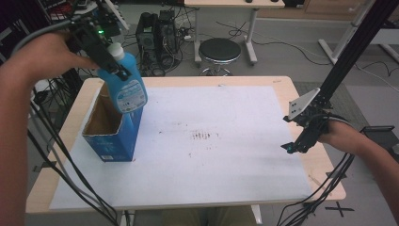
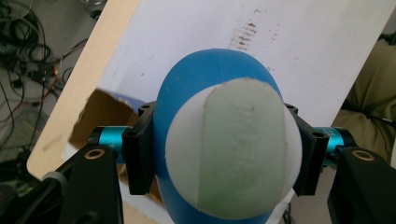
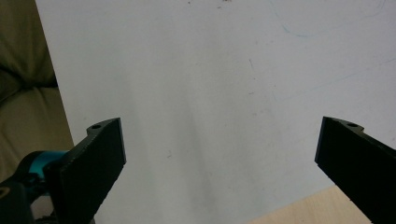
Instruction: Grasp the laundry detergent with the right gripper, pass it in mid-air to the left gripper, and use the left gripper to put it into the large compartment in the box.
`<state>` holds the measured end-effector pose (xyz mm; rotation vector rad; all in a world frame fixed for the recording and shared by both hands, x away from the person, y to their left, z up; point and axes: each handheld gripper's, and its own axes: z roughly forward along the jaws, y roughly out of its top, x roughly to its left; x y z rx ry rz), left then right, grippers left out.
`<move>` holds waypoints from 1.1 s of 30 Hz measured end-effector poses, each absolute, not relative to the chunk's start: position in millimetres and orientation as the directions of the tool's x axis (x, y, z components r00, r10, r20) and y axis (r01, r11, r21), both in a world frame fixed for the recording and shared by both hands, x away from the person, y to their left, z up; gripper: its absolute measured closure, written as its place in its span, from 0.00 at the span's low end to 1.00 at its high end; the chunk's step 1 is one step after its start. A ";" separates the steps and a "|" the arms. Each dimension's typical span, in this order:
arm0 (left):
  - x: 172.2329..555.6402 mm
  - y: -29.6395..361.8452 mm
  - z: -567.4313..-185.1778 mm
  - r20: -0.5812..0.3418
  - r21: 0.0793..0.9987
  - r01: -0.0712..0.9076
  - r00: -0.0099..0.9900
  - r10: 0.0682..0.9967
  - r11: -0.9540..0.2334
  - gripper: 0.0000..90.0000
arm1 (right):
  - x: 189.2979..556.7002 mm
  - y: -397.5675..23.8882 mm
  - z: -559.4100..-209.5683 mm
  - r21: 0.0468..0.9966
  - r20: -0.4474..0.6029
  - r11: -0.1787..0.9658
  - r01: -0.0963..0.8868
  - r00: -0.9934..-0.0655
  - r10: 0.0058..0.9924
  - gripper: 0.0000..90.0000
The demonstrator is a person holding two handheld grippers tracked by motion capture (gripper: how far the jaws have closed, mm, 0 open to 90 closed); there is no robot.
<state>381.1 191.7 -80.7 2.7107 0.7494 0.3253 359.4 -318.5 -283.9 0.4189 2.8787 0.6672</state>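
One white sheet (image 1: 226, 155) covers the wooden table (image 1: 324, 169).

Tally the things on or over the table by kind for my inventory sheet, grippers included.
Blue bottle with white cap, clamped near its top in the left gripper above the box: 1
Open blue cardboard box: 1
White sheet covering the table: 1
Handheld grippers, counting the open right gripper: 2
Total: 5
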 end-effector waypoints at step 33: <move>390.4 261.2 -136.5 0.111 0.383 0.678 0.640 0.760 -0.627 0.42 | 359.2 -318.1 -281.7 0.451 -0.094 0.861 0.237 -0.946 0.310 0.01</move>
